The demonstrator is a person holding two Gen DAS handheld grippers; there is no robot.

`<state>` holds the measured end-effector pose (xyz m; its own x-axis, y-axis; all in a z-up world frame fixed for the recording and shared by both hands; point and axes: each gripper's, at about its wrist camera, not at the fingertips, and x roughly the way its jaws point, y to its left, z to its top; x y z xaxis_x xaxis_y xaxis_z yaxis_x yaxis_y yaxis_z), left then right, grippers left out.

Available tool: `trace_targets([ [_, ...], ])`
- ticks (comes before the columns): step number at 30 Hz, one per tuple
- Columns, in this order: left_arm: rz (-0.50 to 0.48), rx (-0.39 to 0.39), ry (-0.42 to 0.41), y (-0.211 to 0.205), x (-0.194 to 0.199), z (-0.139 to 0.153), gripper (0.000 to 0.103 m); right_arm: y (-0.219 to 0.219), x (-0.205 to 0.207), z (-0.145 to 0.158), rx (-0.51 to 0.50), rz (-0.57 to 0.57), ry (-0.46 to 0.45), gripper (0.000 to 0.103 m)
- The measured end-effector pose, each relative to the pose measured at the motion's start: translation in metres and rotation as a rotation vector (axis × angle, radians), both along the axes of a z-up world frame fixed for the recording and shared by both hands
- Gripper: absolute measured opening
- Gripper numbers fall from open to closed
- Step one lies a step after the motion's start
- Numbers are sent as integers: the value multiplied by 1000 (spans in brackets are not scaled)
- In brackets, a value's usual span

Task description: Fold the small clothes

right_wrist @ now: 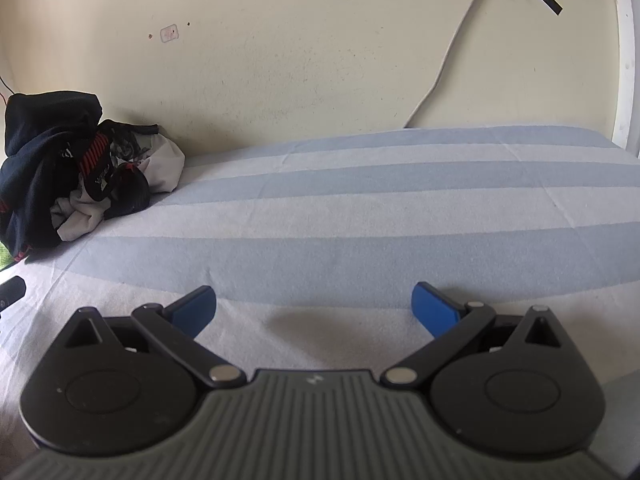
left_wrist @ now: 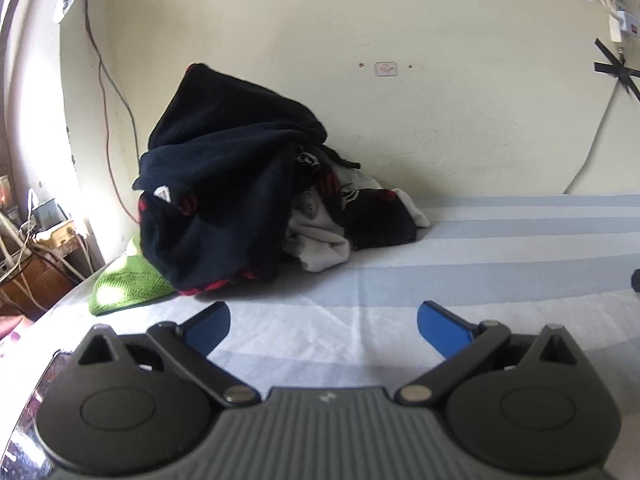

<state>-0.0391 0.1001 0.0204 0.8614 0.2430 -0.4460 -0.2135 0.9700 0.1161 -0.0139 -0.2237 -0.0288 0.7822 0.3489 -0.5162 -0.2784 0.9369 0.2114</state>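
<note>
Left gripper (left_wrist: 324,322) and right gripper (right_wrist: 314,306) stood wide apart and empty above the striped bedsheet (right_wrist: 360,208). The clothes pile (left_wrist: 240,184) lay against the wall; one pinch into the tangle might lift several garments together.

Left gripper (left_wrist: 324,326) spread wide, empty; clothes pile (left_wrist: 240,184) ahead, maybe jacket topmost.

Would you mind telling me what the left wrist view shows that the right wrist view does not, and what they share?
Only the left wrist view shows the green knitted cloth properly, the cluttered wooden stand and the open left gripper. Only the right wrist view shows the bed's far end by the white frame and the open right gripper. Both show the clothes pile, the striped sheet and the wall.
</note>
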Motion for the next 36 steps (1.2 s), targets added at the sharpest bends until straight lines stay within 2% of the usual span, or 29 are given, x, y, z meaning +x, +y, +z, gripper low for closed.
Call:
trace_targets([
  [2, -5, -74, -34, 10, -5, 0, 103, -1, 0, -1, -6, -3, 0, 103],
  [6, -8, -122, -88, 17, -15, 1, 103, -2, 0, -1, -9, -23, -4, 103],
  [7, -5, -136, -106, 19, -18, 2, 103, -3, 0, 0, -3, -30, -8, 100],
  [9, -5, -166, -136, 24, -23, 4, 103, -5, 2, 3, 3, -42, -23, 88],
  [11, -2, -196, -153, 28, -25, 6, 103, 1, 6, 15, 11, -21, -45, 66],
  [13, 14, -224, -161, 33, -25, 7, 103, 14, 12, 37, 35, 32, -82, 57],
  [14, 20, -236, -168, 35, -26, 8, 103, 24, 14, 49, 45, 67, -110, 56],
  [19, 53, -314, -230, 51, -36, 10, 103, 108, 25, 109, -22, 297, -265, 57],
  [21, 72, -339, -265, 56, -41, 11, 103, 143, 34, 125, -23, 368, -284, 60],
  [24, 118, -366, -309, 65, -48, 12, 103, 198, 52, 138, -38, 459, -275, 72],
  [28, 154, -407, -327, 74, -50, 12, 103, 259, 73, 148, -88, 491, -271, 77],
  [29, 159, -414, -330, 76, -50, 12, 103, 270, 76, 153, -95, 495, -281, 86],
  [31, 165, -421, -337, 78, -51, 11, 103, 294, 83, 165, -113, 508, -309, 94],
  [36, 177, -407, -354, 76, -52, 11, 103, 338, 90, 174, -225, 561, -370, 98],
])
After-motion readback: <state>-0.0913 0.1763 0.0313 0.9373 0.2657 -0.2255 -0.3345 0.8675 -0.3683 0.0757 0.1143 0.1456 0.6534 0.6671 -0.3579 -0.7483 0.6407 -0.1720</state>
